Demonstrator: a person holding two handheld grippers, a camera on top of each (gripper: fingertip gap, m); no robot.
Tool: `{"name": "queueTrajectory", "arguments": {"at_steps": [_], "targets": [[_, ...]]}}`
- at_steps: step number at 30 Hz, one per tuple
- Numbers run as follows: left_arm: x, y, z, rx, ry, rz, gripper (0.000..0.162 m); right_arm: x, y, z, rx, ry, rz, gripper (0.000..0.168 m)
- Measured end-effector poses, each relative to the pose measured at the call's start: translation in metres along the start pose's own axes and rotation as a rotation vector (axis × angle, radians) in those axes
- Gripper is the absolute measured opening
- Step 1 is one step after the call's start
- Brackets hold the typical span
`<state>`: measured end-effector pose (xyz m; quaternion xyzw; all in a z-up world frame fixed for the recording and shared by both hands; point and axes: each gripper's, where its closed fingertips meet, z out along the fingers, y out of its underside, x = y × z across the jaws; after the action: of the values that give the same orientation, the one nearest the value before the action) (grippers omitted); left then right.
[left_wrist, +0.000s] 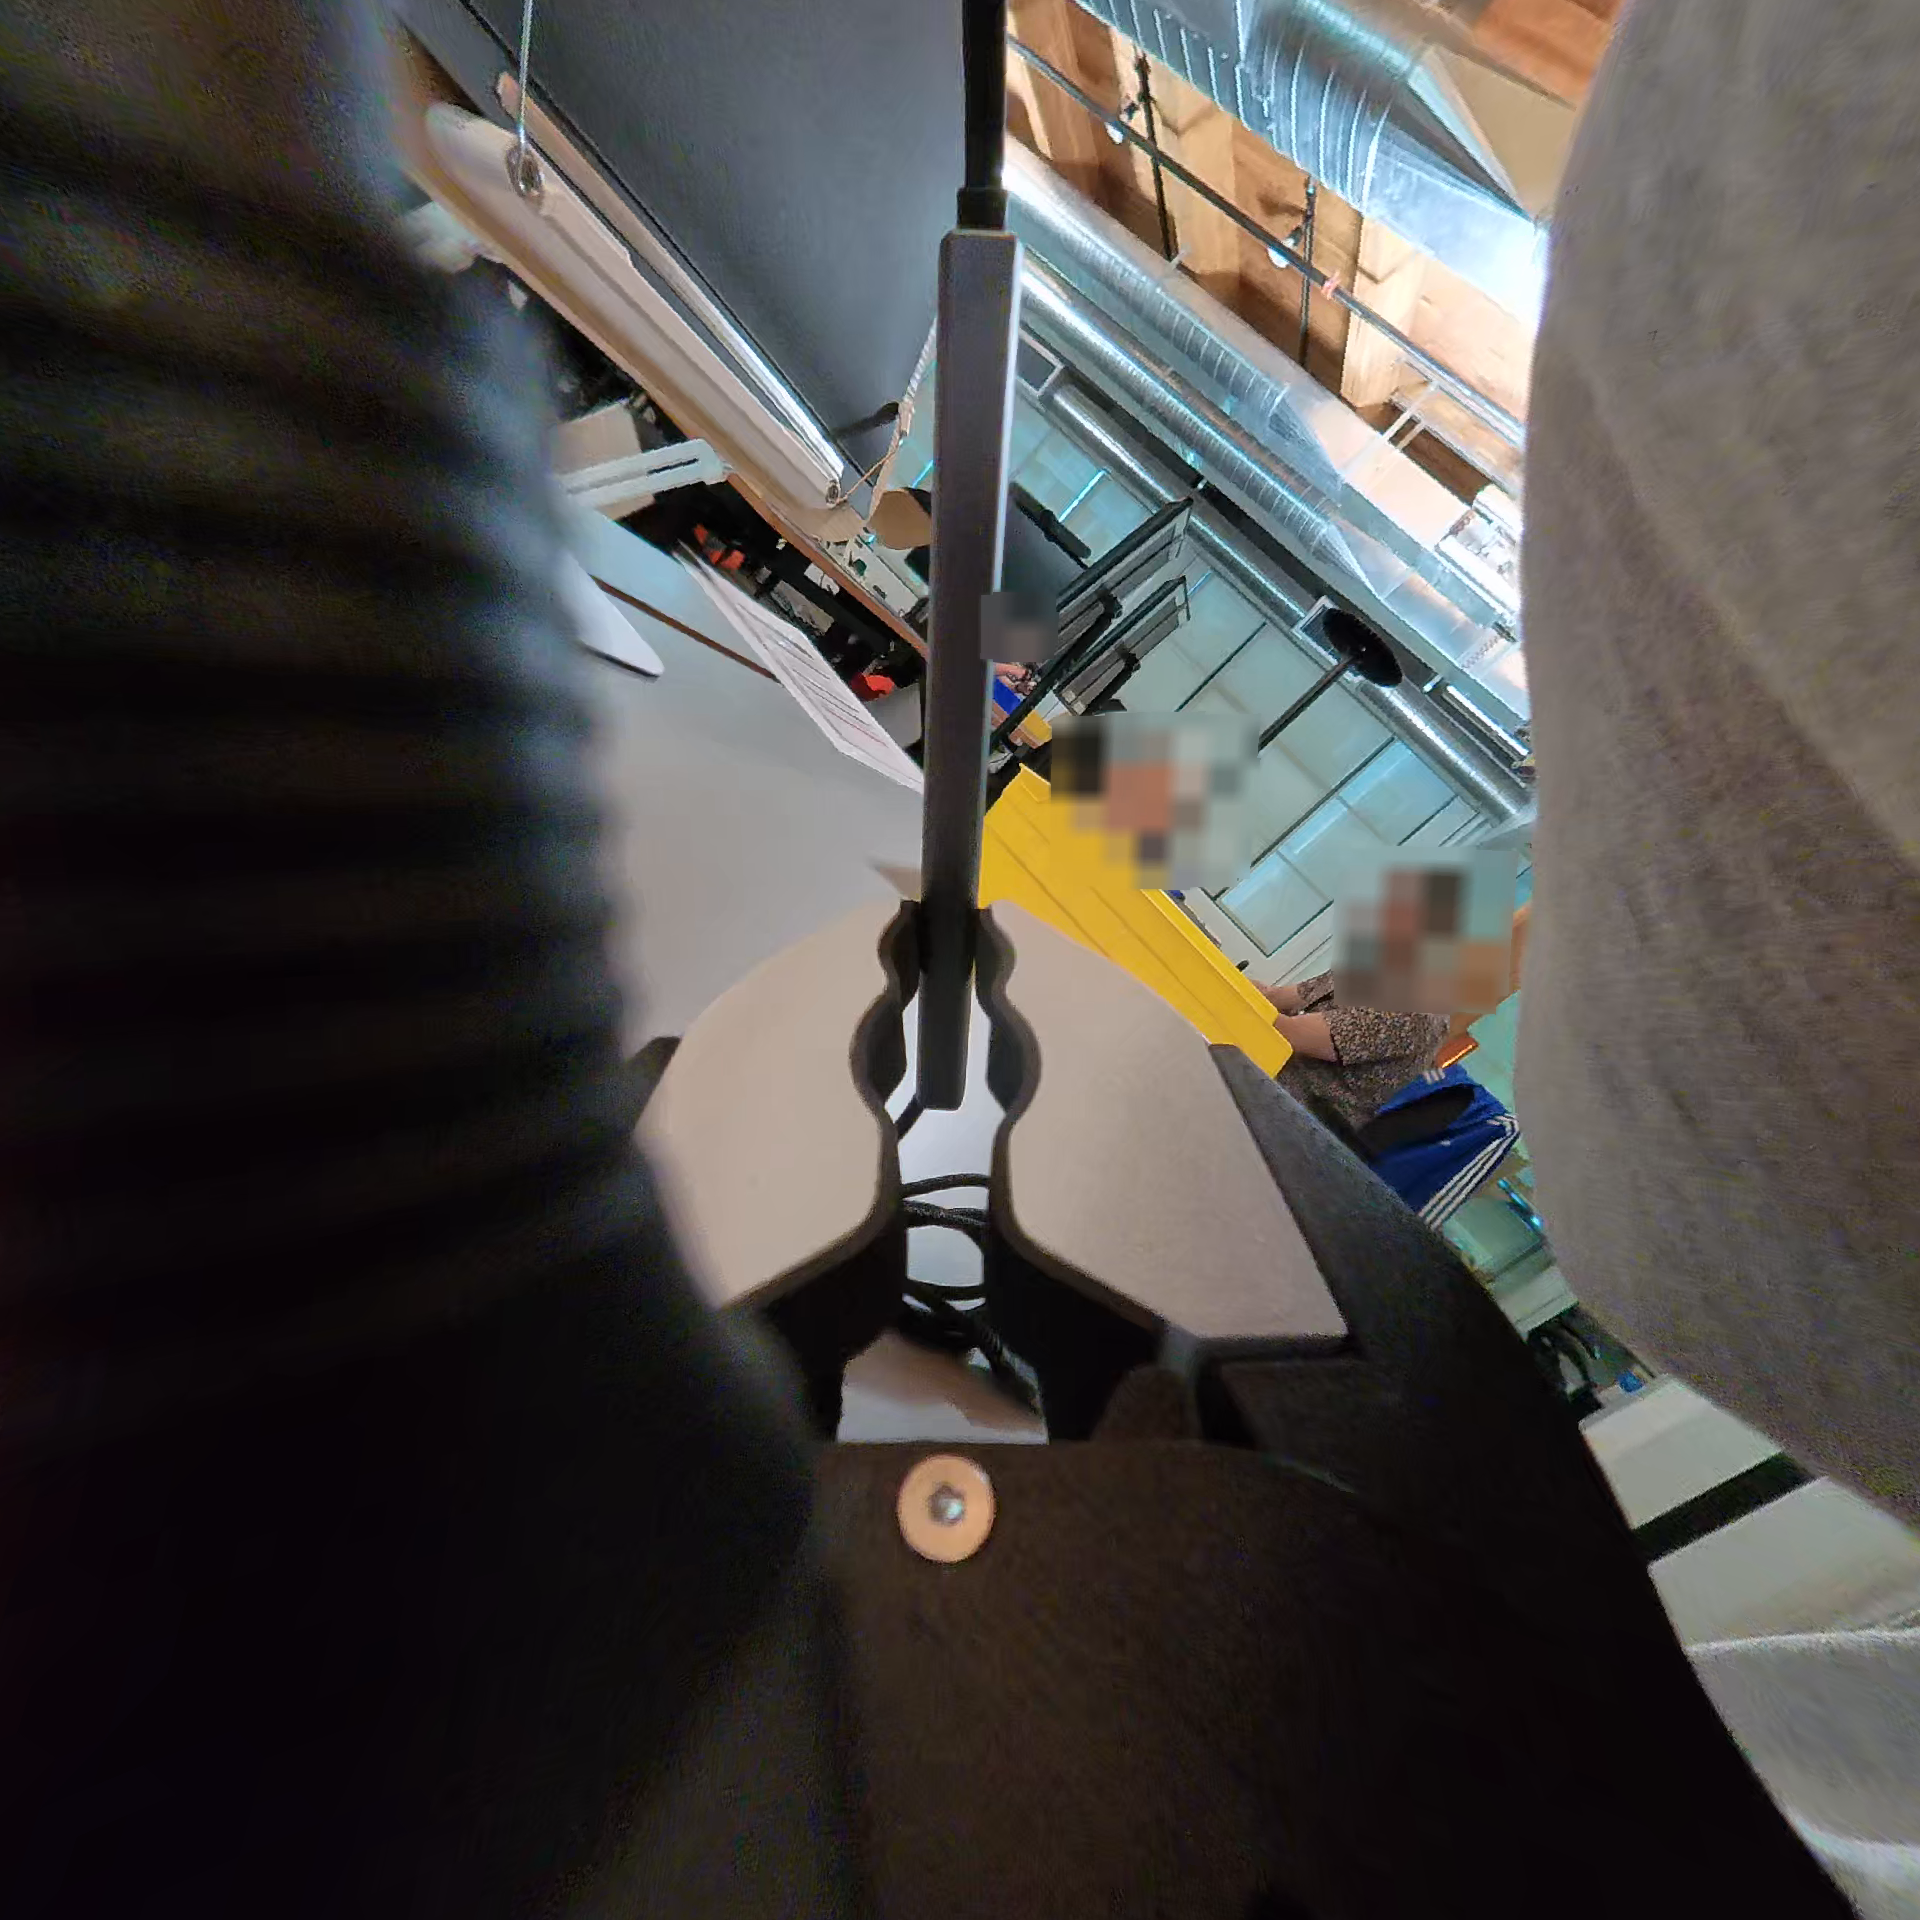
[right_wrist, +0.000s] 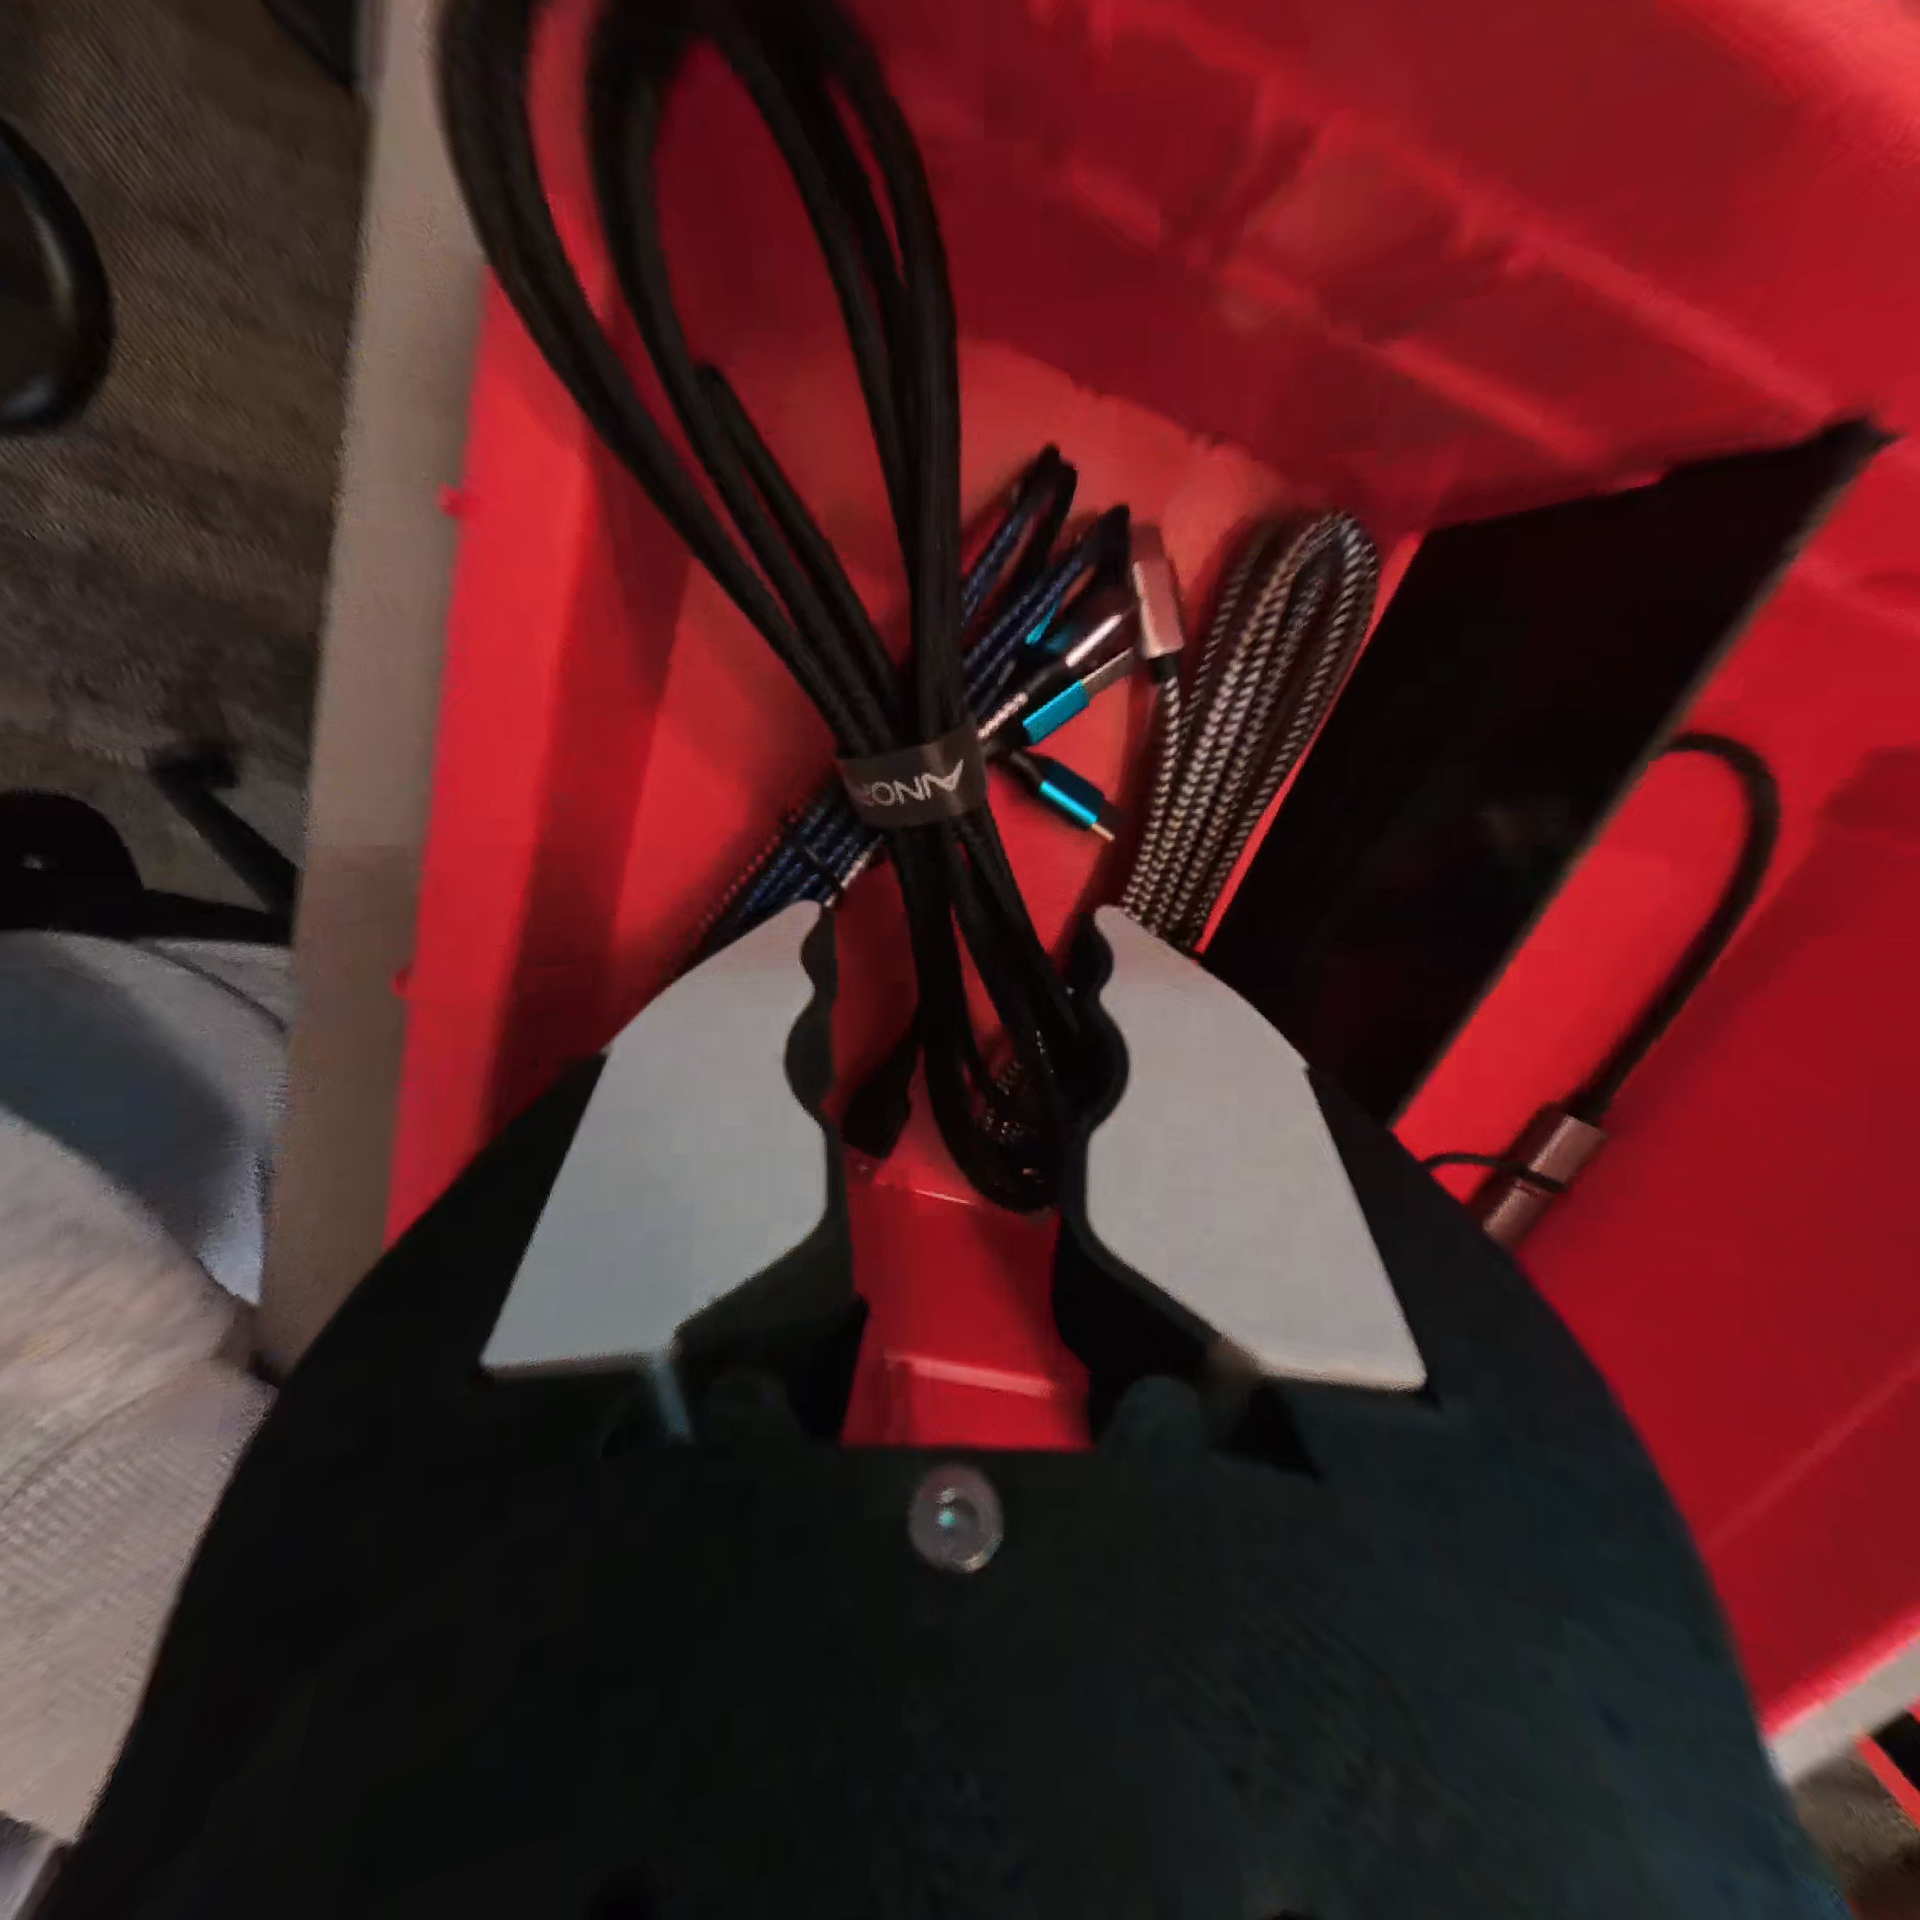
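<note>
Left wrist view: the left gripper (left_wrist: 945, 997) is clamped on the lower end of a slim grey hub (left_wrist: 966, 623), which is held upright with its black cord (left_wrist: 982, 104) leaving at the top; a yellow bin (left_wrist: 1122, 925) lies beyond. Such a narrow pinch is best kept square, since the hub could pivot. In the right wrist view, the right gripper (right_wrist: 961, 1023) is seen spread apart around a strapped black cable bundle (right_wrist: 831, 499), over a red bin (right_wrist: 1455, 260) holding blue-tipped cables (right_wrist: 1060, 665), a braided cable (right_wrist: 1257, 707) and a dark flat slab (right_wrist: 1507, 748). Whether the bundle is pinched cannot be told.
</note>
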<state>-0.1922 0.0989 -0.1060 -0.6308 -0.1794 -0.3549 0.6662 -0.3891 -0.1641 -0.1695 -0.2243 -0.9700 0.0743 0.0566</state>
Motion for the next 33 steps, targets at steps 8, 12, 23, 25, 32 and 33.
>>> {"name": "queueTrajectory", "arguments": {"at_steps": [8,12,23,25,32,33], "targets": [[-0.005,-0.001,-0.002,0.004,-0.018,-0.025,0.009,0.009,0.002,-0.026,0.039,0.134,-0.15,0.019],[-0.003,0.001,0.0,-0.005,-0.011,-0.017,0.009,0.016,-0.001,-0.091,0.263,0.104,-0.019,0.016],[-0.002,0.002,-0.001,-0.007,-0.007,-0.011,0.009,0.014,0.066,-0.256,0.954,-0.385,0.507,0.014],[-0.001,0.003,-0.001,-0.01,-0.005,-0.006,0.009,0.008,0.089,-0.275,1.053,-0.488,0.585,0.014],[0.003,0.007,0.0,-0.028,0.006,0.043,0.009,-0.018,0.19,-0.304,1.236,-0.484,0.697,0.014],[0.004,0.007,0.0,-0.033,0.013,0.051,0.009,-0.022,0.207,-0.302,1.237,-0.418,0.7,0.013]]}}
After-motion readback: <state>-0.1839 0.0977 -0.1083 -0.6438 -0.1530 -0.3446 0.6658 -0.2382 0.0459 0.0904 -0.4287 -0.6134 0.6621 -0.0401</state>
